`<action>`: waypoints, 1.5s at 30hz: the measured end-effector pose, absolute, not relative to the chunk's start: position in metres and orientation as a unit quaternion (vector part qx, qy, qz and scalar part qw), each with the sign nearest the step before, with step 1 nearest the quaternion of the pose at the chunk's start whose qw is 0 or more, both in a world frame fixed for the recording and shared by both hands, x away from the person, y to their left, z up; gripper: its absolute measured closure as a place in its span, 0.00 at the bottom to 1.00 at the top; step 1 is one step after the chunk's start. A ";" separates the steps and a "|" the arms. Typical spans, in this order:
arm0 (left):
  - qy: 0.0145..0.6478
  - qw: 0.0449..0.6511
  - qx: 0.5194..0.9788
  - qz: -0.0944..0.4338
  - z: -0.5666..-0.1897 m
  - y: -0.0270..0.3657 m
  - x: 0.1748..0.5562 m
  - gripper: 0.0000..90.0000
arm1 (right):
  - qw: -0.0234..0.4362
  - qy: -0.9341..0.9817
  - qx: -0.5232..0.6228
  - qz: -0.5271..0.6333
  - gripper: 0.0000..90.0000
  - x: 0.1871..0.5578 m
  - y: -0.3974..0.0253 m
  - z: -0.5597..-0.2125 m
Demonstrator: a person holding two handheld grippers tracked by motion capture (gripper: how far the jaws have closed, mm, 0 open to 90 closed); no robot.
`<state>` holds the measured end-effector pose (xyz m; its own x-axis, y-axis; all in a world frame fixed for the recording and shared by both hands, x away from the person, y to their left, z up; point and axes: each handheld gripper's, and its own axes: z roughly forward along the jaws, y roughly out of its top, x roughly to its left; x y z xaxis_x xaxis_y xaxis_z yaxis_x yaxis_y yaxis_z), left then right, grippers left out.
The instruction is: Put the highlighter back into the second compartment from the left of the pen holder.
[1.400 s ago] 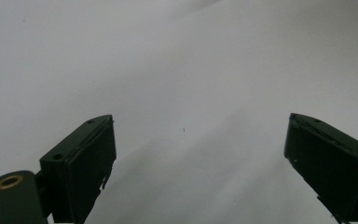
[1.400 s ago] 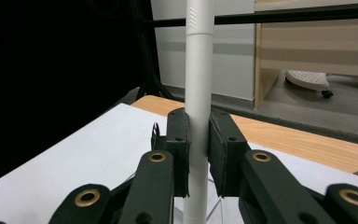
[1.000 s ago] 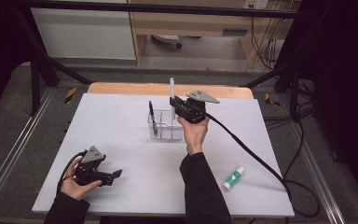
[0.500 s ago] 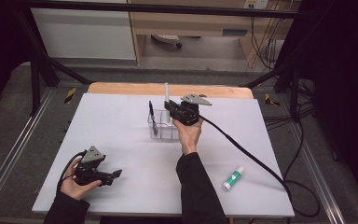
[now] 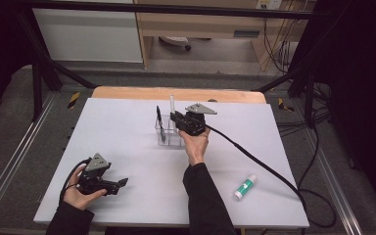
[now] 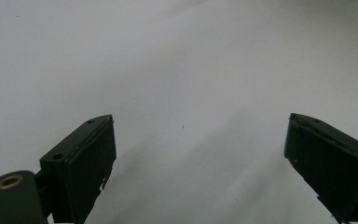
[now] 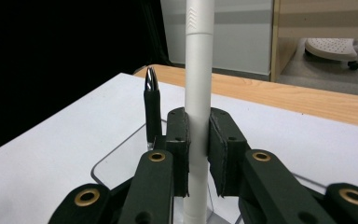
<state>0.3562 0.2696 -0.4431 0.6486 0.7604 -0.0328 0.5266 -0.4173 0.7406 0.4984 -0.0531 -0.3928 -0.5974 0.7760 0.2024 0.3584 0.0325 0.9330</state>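
white table (image 5: 127, 127), dark room. right gripper (image 7: 198, 140) clamps white pen (image 7: 199, 70), now lower into clear holder (image 5: 169, 137) beside black pen (image 7: 152, 109); insertion nearly done. left gripper (image 6: 200, 158) open, idle.

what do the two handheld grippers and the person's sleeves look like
Both grippers, left gripper and right gripper, are black, each topped by a grey three-cornered plate. Their jaws are flat black blocks on arms with brass-coloured rivets. A black cable trails from the right one across the table. The person wears black long sleeves.
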 end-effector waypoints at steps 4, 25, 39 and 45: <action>0.389 0.375 0.827 0.156 -0.443 0.270 0.356 0.10 | 0.181 0.699 0.409 0.558 0.88 0.498 -0.051 -0.398; 0.388 0.373 0.828 0.156 -0.443 0.270 0.356 0.10 | 0.197 0.722 0.387 0.538 0.73 0.489 -0.062 -0.389; 0.387 0.369 0.830 0.157 -0.444 0.268 0.356 0.10 | 0.207 0.759 0.359 0.502 0.31 0.456 -0.093 -0.355; 0.386 0.368 0.831 0.157 -0.444 0.268 0.356 0.10 | 0.200 0.791 0.350 0.459 0.14 0.440 -0.109 -0.361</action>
<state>0.3558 0.2678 -0.4439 0.6520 0.7579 -0.0229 0.5259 -0.4302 0.7338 0.4404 -0.1089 -0.3609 -0.6743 0.7384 0.0050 0.3708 0.3327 0.8671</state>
